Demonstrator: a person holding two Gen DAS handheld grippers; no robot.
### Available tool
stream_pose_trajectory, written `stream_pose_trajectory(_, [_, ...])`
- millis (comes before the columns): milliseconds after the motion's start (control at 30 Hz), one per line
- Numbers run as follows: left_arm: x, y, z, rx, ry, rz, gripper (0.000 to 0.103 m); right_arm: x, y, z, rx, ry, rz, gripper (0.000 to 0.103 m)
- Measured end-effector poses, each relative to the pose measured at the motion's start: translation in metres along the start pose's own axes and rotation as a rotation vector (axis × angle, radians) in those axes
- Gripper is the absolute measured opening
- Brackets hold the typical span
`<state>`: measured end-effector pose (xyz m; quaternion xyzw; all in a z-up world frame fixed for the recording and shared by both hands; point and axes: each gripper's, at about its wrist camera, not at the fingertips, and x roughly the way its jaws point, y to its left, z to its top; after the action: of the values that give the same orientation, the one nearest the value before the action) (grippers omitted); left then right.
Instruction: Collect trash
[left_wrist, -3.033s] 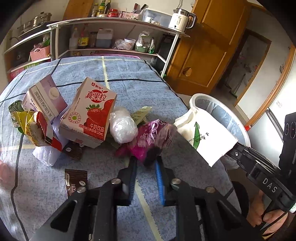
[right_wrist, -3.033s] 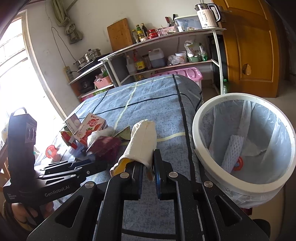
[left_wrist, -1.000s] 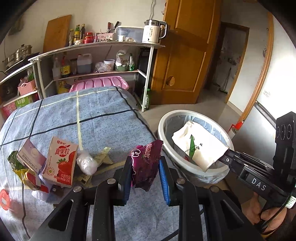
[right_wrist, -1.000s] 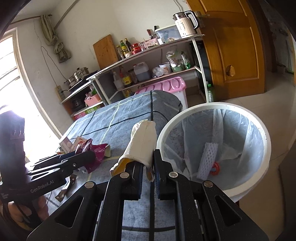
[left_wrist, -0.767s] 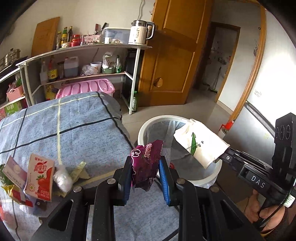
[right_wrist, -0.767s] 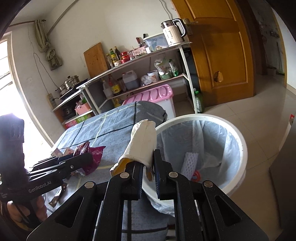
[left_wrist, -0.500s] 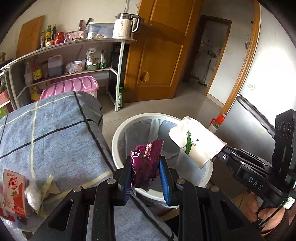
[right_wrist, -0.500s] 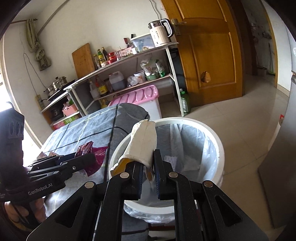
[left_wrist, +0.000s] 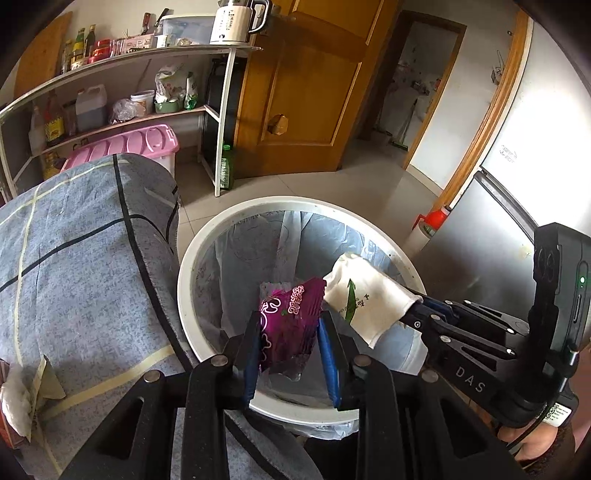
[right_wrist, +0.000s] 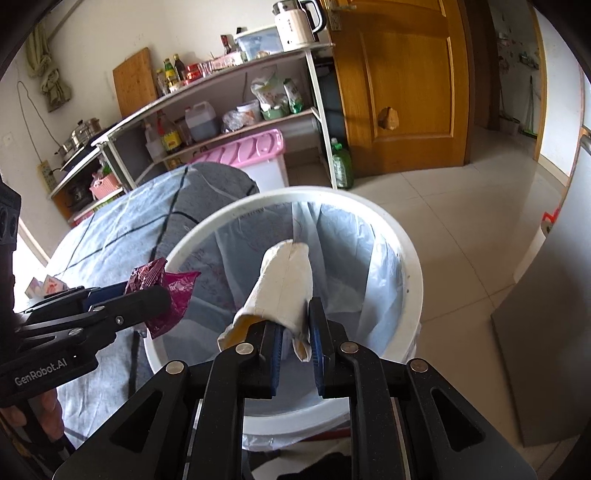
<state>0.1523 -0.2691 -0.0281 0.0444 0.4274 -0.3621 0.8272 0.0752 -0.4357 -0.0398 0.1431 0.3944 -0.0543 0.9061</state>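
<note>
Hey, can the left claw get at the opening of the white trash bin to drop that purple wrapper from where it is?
Probably yes. The left claw holds the purple wrapper right over the white trash bin, whose lined mouth lies open beneath. The right claw, opening around its white paper bag, sits alongside, not underneath.

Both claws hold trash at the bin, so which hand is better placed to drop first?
Right, probably. The right claw is opening around the white paper bag, which hangs over the white lined bin. The left claw grips the purple foil wrapper nearer the rim.
</note>
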Motion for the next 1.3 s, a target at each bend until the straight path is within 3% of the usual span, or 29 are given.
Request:
stream_pose_trajectory(67, [0.004, 0.0, 0.0, -0.002, 0.008, -0.003, 0.033, 0.002, -0.001, -0.001, -0.003, 0.007, -0.019, 0.017])
stream_pose_trajectory(133, [0.005, 0.002, 0.0, -0.006, 0.011, -0.002, 0.05, 0.002, -0.001, -0.002, -0.001, 0.012, -0.025, 0.017])
stream_pose_trajectory(167, [0.005, 0.003, -0.001, -0.01, 0.008, -0.001, 0.052, 0.002, -0.002, -0.002, 0.002, 0.013, -0.023, 0.018])
stream_pose_trajectory(300, [0.001, 0.007, -0.002, -0.028, 0.002, -0.002, 0.053, 0.0, -0.004, -0.003, 0.016, 0.011, -0.03, 0.033])
stream_pose_trajectory(700, [-0.053, 0.023, -0.016, -0.062, -0.087, 0.036, 0.053, -0.021, 0.027, -0.003, 0.014, -0.058, 0.05, 0.035])
stream_pose_trajectory(767, [-0.067, 0.029, -0.022, -0.072, -0.115, 0.068, 0.053, -0.025, 0.037, -0.004, 0.007, -0.071, 0.077, 0.042])
stream_pose_trajectory(1300, [-0.17, 0.121, -0.079, -0.261, -0.255, 0.287, 0.058, -0.017, 0.138, -0.013, -0.088, -0.041, 0.284, 0.042])
